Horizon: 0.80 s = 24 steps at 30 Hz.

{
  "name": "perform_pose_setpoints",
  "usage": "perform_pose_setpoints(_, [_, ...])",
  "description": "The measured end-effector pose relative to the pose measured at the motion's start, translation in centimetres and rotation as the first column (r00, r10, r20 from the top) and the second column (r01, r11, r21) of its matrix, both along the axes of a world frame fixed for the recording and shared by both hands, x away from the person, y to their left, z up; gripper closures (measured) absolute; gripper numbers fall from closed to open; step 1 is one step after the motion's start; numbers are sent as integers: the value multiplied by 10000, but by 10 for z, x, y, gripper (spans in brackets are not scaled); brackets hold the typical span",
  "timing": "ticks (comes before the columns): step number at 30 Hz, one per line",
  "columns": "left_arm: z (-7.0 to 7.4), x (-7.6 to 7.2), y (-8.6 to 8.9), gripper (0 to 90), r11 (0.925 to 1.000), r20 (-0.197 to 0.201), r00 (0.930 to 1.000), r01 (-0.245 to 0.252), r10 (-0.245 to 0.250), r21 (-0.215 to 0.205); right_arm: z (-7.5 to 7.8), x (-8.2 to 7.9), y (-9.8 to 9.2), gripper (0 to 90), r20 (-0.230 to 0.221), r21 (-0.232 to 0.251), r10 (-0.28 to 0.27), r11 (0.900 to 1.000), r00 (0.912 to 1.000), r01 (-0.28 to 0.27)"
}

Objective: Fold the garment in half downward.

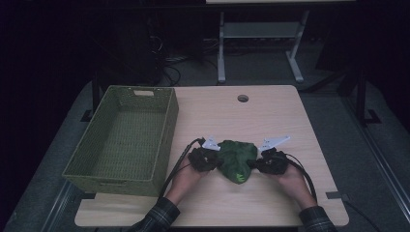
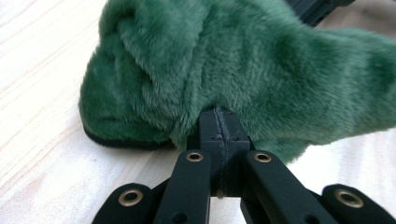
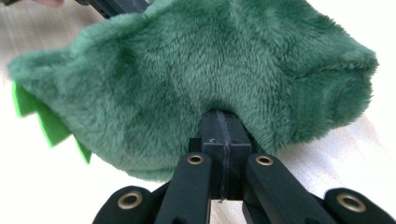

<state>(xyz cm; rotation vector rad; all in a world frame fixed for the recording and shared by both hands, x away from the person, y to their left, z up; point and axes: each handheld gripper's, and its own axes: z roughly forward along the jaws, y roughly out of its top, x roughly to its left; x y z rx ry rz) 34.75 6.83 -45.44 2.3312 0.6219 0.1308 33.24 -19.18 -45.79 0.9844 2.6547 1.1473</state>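
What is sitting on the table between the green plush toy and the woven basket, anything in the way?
Nothing visible. The green plush toy is pinched from both sides by the left gripper and the right gripper, and the table is bare across to the woven basket.

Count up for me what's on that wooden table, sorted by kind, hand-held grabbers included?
Green plush toy: 1, pinched from both sides
Green woven basket: 1, nothing visible inside
Hand-held grippers: 2, the left gripper and the right gripper, each shut on the toy's fur
Total: 4 things on the table
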Motion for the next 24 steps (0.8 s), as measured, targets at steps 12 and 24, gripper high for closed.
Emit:
perform_pose_setpoints(12, [-5,4,2,897,9995,14,9996,-288,289,-143,-7,0,-3,898,-168,-243,-48,9997,9998,44])
perform_pose_setpoints(24, [20,-19,24,897,9963,9,10000,-81,82,-854,24,-9,-39,899,556,491,-789,9959,9953,762])
